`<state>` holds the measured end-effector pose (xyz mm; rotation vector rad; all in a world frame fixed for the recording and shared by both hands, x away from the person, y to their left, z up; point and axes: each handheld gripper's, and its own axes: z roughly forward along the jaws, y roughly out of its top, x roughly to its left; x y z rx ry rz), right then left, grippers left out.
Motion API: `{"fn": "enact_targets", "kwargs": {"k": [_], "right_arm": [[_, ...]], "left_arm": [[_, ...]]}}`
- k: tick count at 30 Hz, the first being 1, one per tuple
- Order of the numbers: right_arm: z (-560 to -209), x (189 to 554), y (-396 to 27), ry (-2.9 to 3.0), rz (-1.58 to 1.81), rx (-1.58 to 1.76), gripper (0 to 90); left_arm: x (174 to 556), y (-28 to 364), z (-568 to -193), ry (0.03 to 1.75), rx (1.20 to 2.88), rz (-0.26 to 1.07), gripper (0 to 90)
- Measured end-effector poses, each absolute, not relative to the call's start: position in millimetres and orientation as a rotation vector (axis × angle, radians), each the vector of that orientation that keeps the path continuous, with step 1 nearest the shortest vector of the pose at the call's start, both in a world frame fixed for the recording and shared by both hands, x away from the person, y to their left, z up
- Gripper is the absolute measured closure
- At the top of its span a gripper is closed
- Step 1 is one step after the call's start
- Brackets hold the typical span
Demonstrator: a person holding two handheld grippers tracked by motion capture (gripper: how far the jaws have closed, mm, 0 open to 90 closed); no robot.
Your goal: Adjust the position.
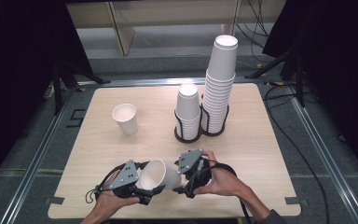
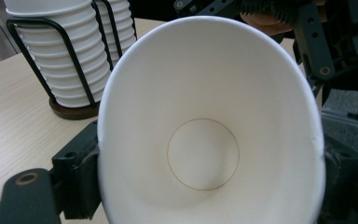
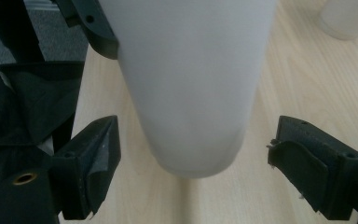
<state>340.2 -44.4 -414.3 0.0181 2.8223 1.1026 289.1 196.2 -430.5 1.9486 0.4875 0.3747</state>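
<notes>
White paper is what we handle: a held cup [image 1: 160, 174] lies on its side low over the near edge of the desk [image 1: 261, 154], at about 6 o'clock in the high view, its open mouth turned toward our left. Our left gripper [image 1: 145, 184] has its jaws clamped on the rim, one on each side; in the left gripper view the cup [image 2: 205, 135] shows a squeezed, oval mouth with a small crease where the right-hand jaw presses, and its inside is bare, with just the round seam of the bottom. Our right gripper [image 1: 182, 183] sits at the cup's closed end, at 3 o'clock from it. In the right gripper view its jaws stand apart, one on either side of the cup's base [image 3: 193, 93], with a clear gap to the wall on both sides, so they do not press it. Toward 12 o'clock from our hands, a black wire holder [image 1: 187, 133] on a dark round foot carries a short stack of cups [image 1: 188, 109], nested mouth up. Just beside it, at its 3 o'clock, a second wire holder [image 1: 214, 126] carries a much taller stack [image 1: 220, 84], leaning slightly, with the top cup standing higher than the rest. At about 10 o'clock a single cup [image 1: 126, 119] stands upright on the wood, well apart from both holders, and we see nothing inside it.
</notes>
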Motion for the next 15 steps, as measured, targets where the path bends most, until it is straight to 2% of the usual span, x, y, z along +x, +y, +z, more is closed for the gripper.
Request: {"fn": "enact_targets", "kwargs": {"k": [11,15], "right_arm": [[-424.5,331.2,-24.7,2.811,1.091,-0.027,16.0],[-429.1,332.2,-21.9,2.816,1.106,-0.036,22.0]], "left_arm": [[286.8,191.5,-429.4,0.482,1.986,0.361,15.2],[285.7,190.6,-429.8,0.482,1.972,0.344,14.5]]}}
